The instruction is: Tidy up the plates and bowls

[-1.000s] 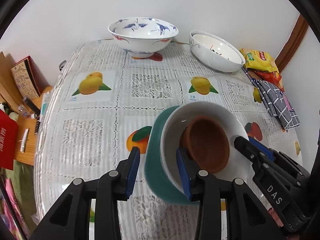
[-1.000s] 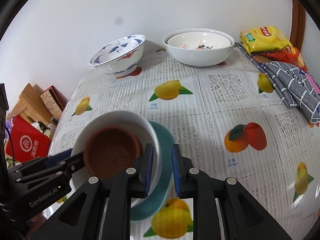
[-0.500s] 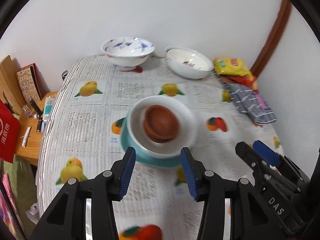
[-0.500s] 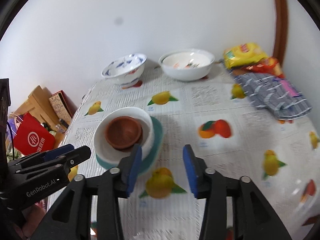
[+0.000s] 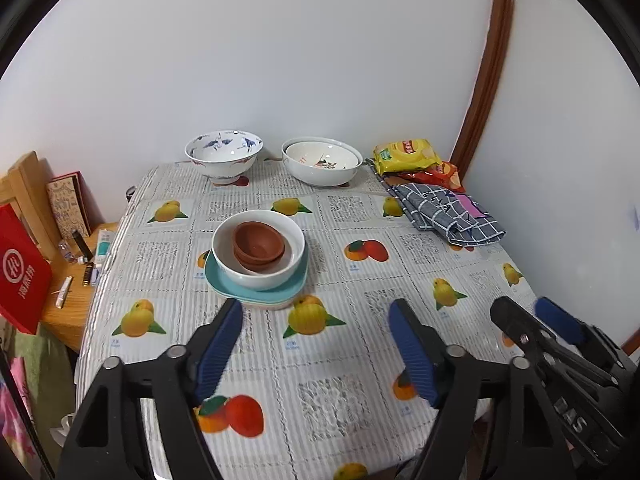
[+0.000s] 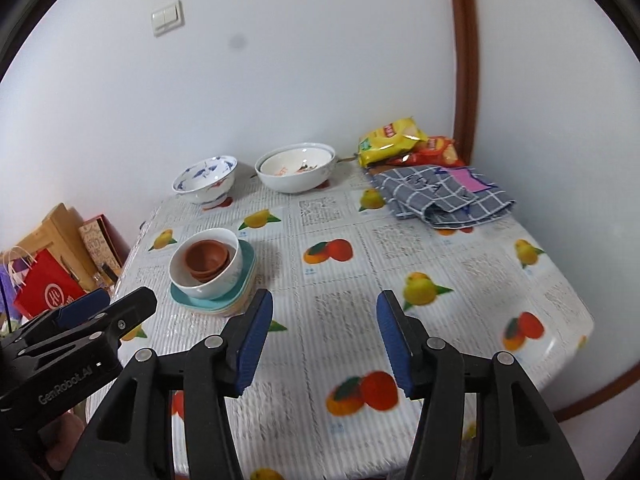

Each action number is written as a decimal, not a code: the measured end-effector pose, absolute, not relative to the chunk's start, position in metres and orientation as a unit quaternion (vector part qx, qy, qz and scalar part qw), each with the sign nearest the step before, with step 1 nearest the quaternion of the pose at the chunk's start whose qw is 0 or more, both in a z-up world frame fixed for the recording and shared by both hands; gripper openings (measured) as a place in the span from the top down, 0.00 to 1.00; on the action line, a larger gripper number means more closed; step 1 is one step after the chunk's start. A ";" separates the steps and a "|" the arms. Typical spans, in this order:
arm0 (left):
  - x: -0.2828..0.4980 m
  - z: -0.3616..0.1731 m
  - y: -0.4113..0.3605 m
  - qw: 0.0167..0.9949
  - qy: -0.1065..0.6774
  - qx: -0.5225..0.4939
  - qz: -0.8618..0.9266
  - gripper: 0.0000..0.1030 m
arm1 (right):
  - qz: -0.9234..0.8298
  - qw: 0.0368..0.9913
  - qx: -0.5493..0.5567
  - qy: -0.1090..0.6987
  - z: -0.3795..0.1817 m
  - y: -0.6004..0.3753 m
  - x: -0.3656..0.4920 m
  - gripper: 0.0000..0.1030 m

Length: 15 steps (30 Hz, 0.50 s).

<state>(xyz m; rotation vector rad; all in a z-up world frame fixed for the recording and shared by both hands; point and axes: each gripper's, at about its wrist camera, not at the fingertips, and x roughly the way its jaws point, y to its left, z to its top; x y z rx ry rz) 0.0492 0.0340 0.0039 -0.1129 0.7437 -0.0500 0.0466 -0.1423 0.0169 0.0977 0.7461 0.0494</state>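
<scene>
Left wrist view: the left hand-held gripper point(image 5: 316, 344) hangs above the near part of the table point(image 5: 472, 280), jaws wide and opening, nothing between them. The right hand-held gripper point(image 6: 324, 336) is likewise wide, opening and empty, clear of the crockery.

The stack point(image 5: 258, 258) sits left of the table's middle: brown bowls point(image 5: 258, 244) nested in a white bowl point(image 5: 276, 276), which rests on teal plates point(image 5: 224, 284). Largest lies lowest, probably so the pile stays stable and compact. Everything stands mouth up, axis vertical; the brown bowls lean slightly.

At the far edge by the wall, a blue-patterned bowl point(image 5: 224, 156) stands upright at left, and just right of it a big white bowl point(image 5: 322, 162) holds a smaller one. They seem not yet gathered in, so sorting is likely unfinished. Both grippers appear freed for the next pick.
</scene>
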 end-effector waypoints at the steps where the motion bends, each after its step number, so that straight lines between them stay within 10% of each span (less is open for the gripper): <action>1: 0.044 0.005 0.031 0.931 0.360 -0.051 -0.025 0.22 | 0.024 0.932 0.048 0.359 0.019 -0.145 0.040 0.27; 6: 0.024 0.007 0.021 0.935 0.352 -0.043 -0.016 0.20 | 0.011 0.942 0.040 0.333 0.030 -0.152 0.009 0.09; 15: 0.001 0.009 0.011 0.938 0.345 -0.039 -0.014 0.18 | -0.012 0.944 0.027 0.328 0.034 -0.165 -0.022 0.07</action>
